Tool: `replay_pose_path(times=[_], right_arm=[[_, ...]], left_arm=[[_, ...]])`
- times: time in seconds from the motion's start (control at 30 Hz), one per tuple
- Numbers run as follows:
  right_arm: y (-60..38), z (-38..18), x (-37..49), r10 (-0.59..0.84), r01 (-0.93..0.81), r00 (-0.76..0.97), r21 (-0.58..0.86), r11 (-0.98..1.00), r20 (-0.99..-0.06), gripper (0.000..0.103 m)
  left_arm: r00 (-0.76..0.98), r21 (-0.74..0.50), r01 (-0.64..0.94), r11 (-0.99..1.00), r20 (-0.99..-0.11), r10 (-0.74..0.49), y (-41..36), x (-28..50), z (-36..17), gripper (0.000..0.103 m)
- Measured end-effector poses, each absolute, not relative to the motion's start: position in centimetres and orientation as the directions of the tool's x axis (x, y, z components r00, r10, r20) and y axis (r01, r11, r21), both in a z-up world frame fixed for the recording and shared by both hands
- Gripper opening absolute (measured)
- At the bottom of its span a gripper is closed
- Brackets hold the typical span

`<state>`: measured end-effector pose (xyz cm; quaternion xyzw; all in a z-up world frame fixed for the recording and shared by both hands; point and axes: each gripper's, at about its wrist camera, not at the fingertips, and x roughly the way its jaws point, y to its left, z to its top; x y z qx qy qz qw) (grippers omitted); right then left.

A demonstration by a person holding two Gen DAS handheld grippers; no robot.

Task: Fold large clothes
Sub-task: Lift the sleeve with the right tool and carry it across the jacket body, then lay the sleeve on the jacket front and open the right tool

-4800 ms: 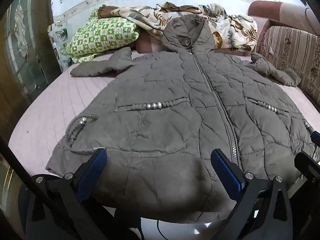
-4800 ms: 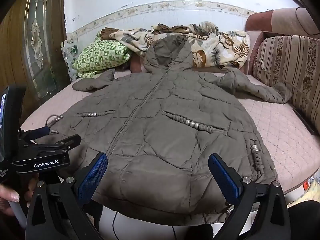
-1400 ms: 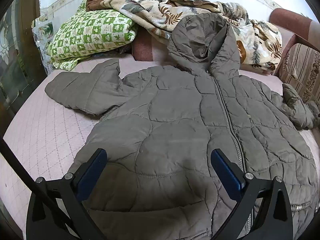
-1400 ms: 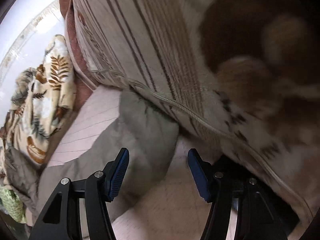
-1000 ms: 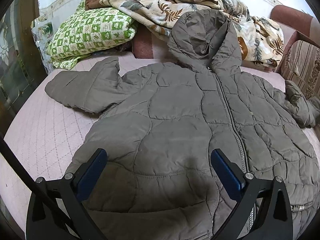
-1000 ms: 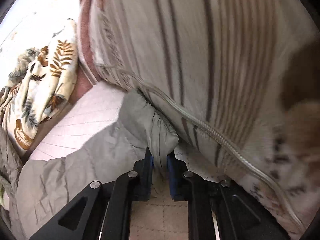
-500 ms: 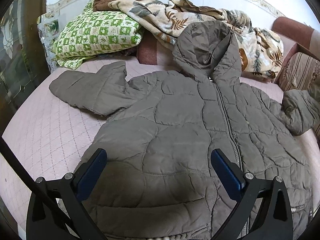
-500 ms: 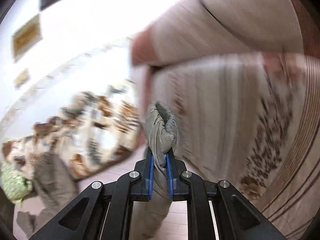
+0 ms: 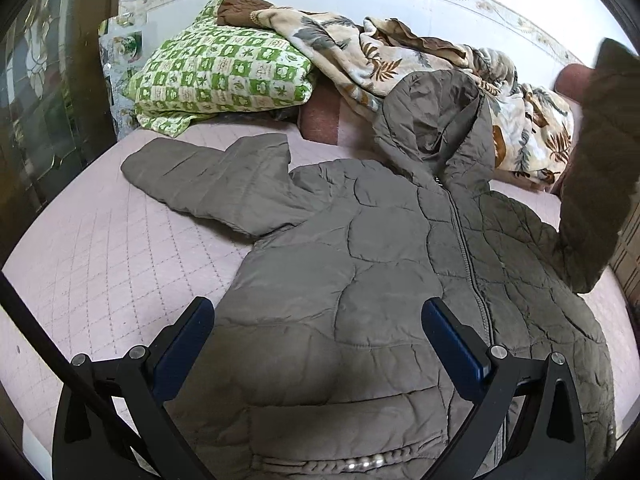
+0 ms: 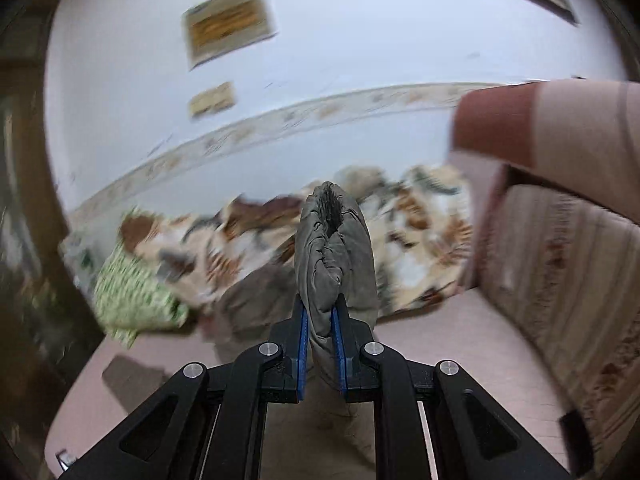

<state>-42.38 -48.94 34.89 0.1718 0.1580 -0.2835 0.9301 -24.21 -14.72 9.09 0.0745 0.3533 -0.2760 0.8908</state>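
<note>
A grey-brown quilted hooded jacket [image 9: 360,280] lies front up on the pink quilted bed [image 9: 100,264], zipper down its middle. Its left sleeve [image 9: 208,184] is spread out flat. The right sleeve [image 9: 592,184] is lifted high at the right edge of the left wrist view. My right gripper [image 10: 320,336] is shut on that sleeve's cuff [image 10: 332,256], which sticks up between the blue pads. My left gripper [image 9: 320,340] hovers open over the jacket's lower front, with nothing between its fingers.
A green checked pillow [image 9: 224,72] and a leaf-print blanket [image 9: 400,56] are piled at the head of the bed, under the hood [image 9: 436,120]. A striped sofa cushion [image 10: 568,272] borders the right side. A dark wooden door [image 9: 48,80] stands on the left.
My right gripper closed on the right sleeve's cuff and swung it up off the bed, away from the striped cushion. The left gripper drew back a little and rose.
</note>
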Motion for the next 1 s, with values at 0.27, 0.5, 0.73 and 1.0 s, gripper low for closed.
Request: replay_pose_path(times=[0.27,0.5,0.73,1.0], right_arm=[[-44.4,25.9,-32.4,-0.323,0.478,0.783,0.183,0.859,-0.531,0.012],[-39.4,14.7,-25.2,-0.208,0.413,0.708,0.156,0.897,-0.675,0.012],[-36.6,8.9,-21.9,-0.124,0.362,0.685,0.187,0.913,-0.718,0.013],[-35.4,8.1,-22.7,0.054,0.218,0.69,0.278,0.936,-0.722,0.032]], left_arm=[[0.595,-0.07,0.533,0.843,-0.677,-0.433,-13.6,-23.7,9.0,0.103],[0.578,-0.078,0.526,0.847,-0.698,-0.424,-13.6,-23.2,8.5,0.103],[0.569,-0.082,0.52,0.851,-0.709,-0.416,-13.7,-22.8,8.2,0.103],[0.566,-0.085,0.519,0.851,-0.712,-0.416,-13.8,-22.6,8.1,0.103]])
